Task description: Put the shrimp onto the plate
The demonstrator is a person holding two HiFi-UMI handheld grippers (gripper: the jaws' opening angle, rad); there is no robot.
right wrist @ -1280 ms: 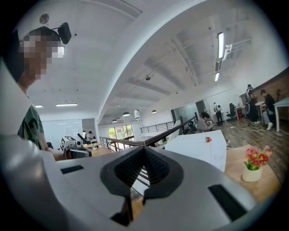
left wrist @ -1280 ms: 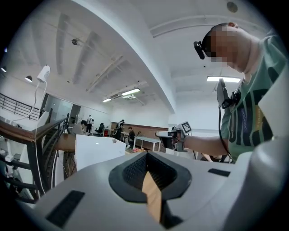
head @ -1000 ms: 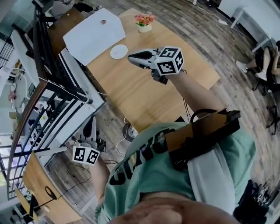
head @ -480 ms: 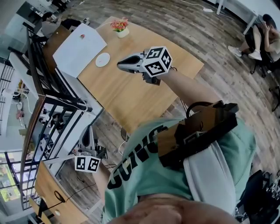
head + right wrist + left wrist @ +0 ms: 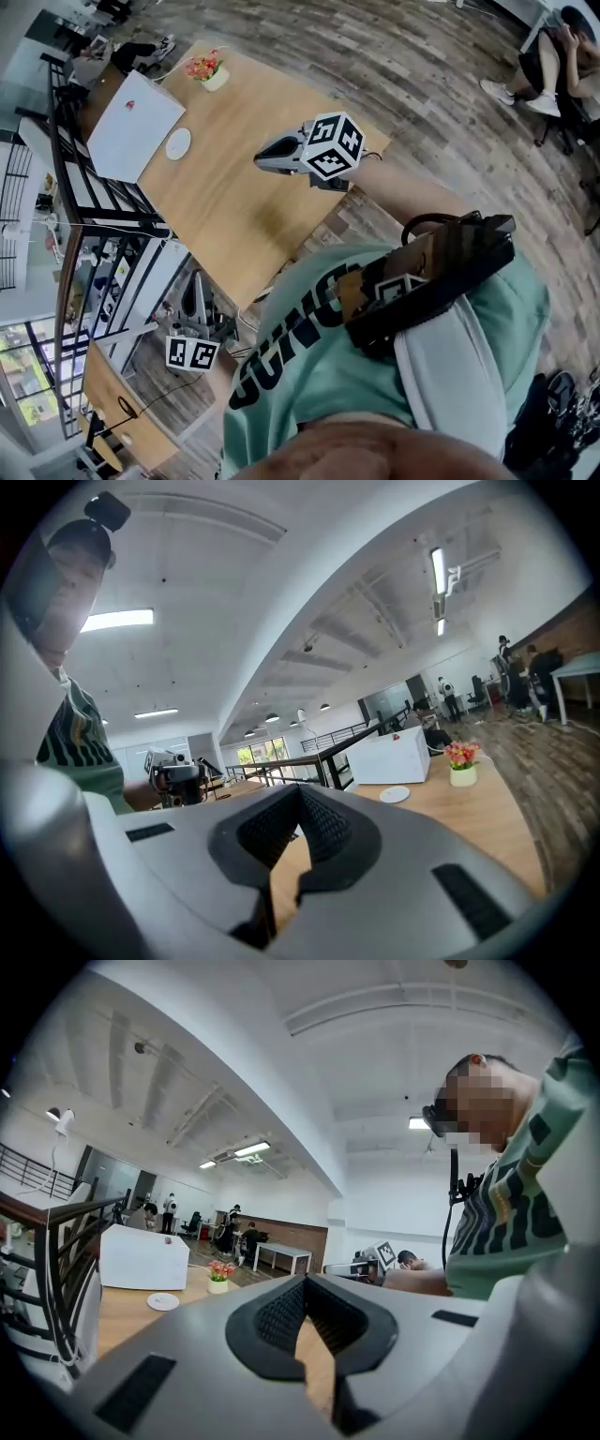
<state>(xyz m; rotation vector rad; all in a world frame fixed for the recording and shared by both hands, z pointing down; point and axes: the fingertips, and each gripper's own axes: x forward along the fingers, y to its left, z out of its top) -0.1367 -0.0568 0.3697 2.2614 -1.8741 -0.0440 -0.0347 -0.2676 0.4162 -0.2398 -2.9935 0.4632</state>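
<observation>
A small white plate [image 5: 178,143] lies on the wooden table [image 5: 234,206], beside a white box [image 5: 131,127]. A tiny red thing [image 5: 129,100] sits on top of that box; it is too small to tell what it is. My right gripper [image 5: 265,157] hovers over the table's right part, well short of the plate, jaws shut with nothing between them. My left gripper [image 5: 192,286] hangs low off the table's near left corner, by the railing, also shut and empty. The plate [image 5: 395,795] shows far ahead in the right gripper view and likewise the plate [image 5: 162,1302] in the left gripper view.
A pot of flowers [image 5: 206,71] stands at the table's far end. A black railing [image 5: 94,216] runs along the table's left side. A second desk [image 5: 103,403] lies at lower left. A seated person [image 5: 562,56] is at upper right, on the wood floor.
The head view has swung, so the table, box, plate and flowers now sit further left in it. The right gripper stays over the table; the left gripper has barely moved.
</observation>
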